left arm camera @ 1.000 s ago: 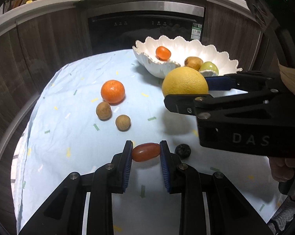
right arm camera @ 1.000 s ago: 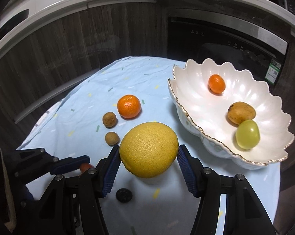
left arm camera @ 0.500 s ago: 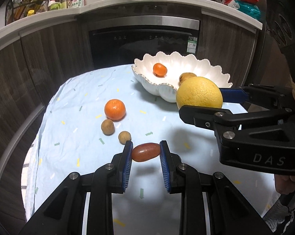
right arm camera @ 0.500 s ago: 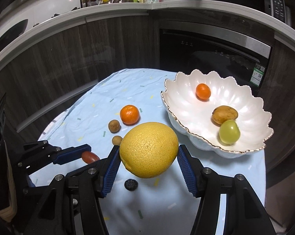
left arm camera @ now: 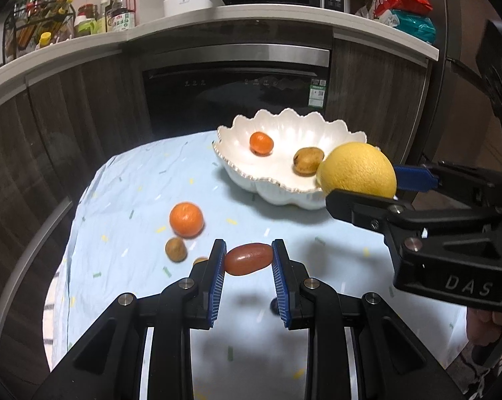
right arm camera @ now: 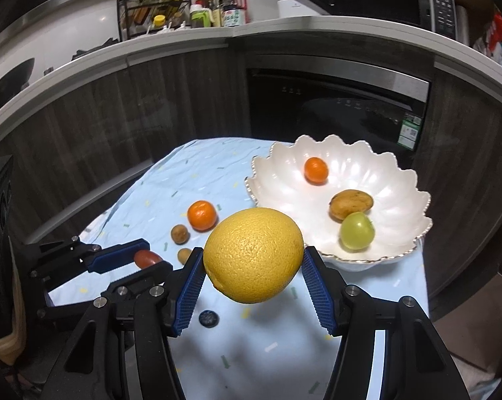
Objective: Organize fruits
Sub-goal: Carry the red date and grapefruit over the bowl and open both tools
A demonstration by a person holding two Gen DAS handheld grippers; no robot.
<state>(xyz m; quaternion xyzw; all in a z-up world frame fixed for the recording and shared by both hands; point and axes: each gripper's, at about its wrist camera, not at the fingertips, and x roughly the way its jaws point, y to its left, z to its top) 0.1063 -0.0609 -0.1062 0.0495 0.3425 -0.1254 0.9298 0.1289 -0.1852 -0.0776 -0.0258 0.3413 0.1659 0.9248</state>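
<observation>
My left gripper [left arm camera: 248, 260] is shut on a red oval tomato [left arm camera: 248, 259], held above the light blue cloth; it also shows in the right wrist view [right arm camera: 147, 258]. My right gripper [right arm camera: 253, 256] is shut on a large yellow grapefruit [right arm camera: 253, 255], held in the air just in front of the white scalloped bowl [right arm camera: 397, 246]; the grapefruit also shows in the left wrist view [left arm camera: 357, 170]. The bowl [left arm camera: 277, 190] holds a small orange [right arm camera: 316, 170], a brown fruit [right arm camera: 350, 204] and a green fruit [right arm camera: 356, 231].
On the cloth lie an orange [left arm camera: 186, 219], two small brown fruits [right arm camera: 179, 234] [right arm camera: 185, 254] and a dark round berry [right arm camera: 208, 318]. Dark cabinets and an oven [left arm camera: 237, 90] stand behind the table. The table edge curves at left and right.
Both grippers have risen with their fruits. The grapefruit has moved up and toward the bowl; the tomato is higher above the cloth.
</observation>
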